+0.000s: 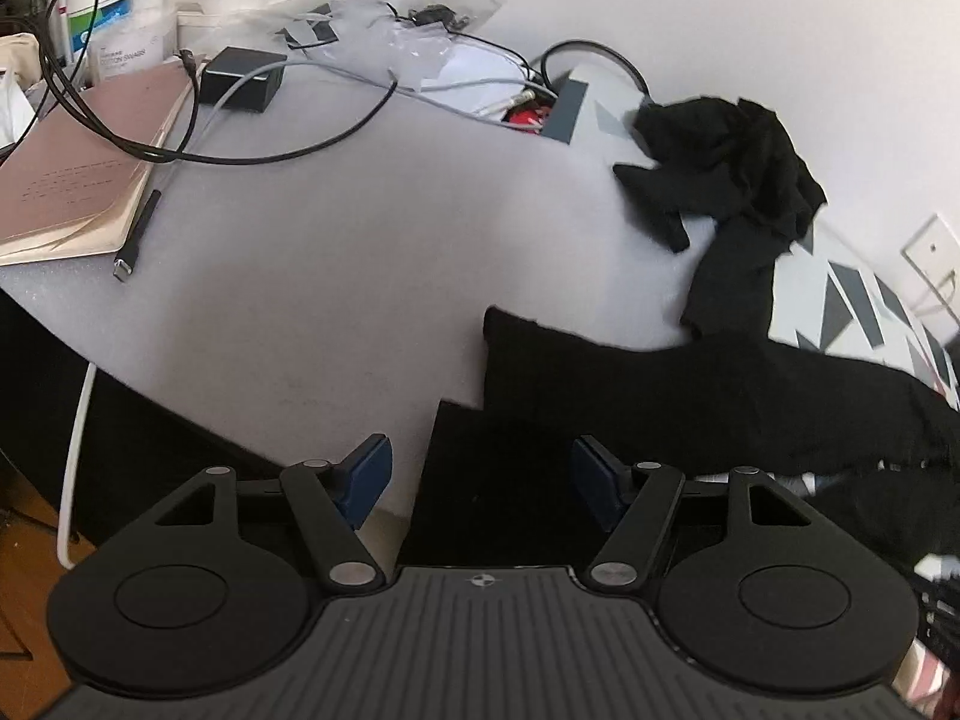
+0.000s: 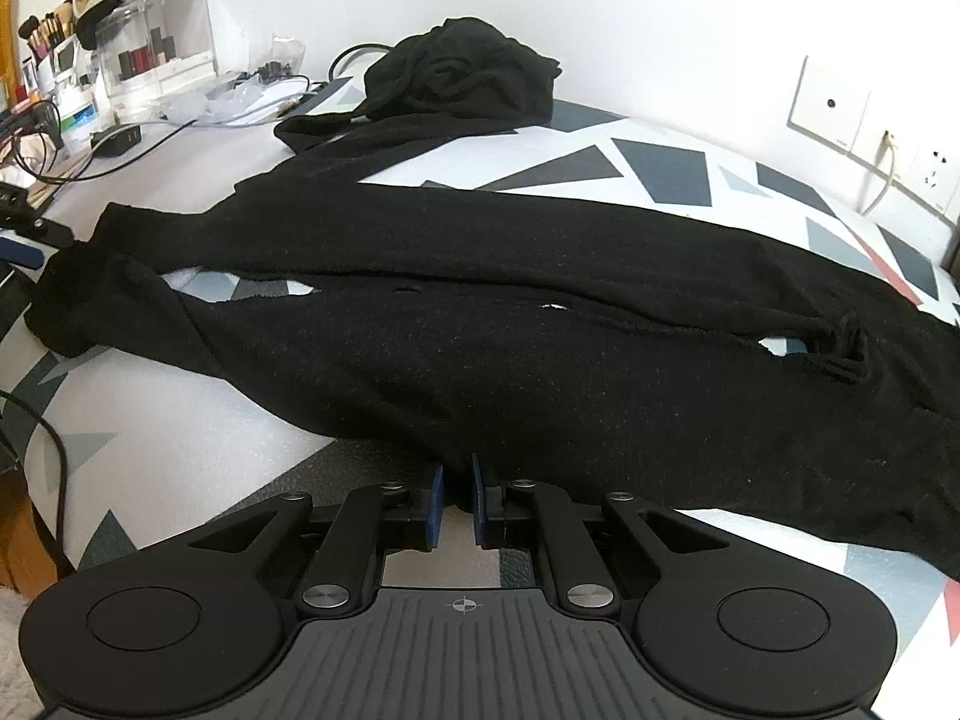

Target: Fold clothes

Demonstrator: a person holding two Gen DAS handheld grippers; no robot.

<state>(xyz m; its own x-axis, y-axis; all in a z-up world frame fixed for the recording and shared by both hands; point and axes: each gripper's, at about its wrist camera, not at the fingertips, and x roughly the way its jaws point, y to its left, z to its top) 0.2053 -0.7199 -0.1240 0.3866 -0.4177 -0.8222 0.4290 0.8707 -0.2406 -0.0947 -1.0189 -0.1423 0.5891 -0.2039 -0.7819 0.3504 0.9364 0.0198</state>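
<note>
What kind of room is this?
Probably a bedroom or dressing corner at home: makeup brushes and a clear acrylic cosmetics organiser on the desk, black knit garments spread out, wall sockets.

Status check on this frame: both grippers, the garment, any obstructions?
Left hand-held gripper open at the black garment's end. Right hand-held gripper shut on its near edge. Garment spread flat. Second black heap behind it.

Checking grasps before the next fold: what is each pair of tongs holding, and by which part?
Right tongs pinch the black garment at its near edge. Left tongs are open, holding nothing.
</note>
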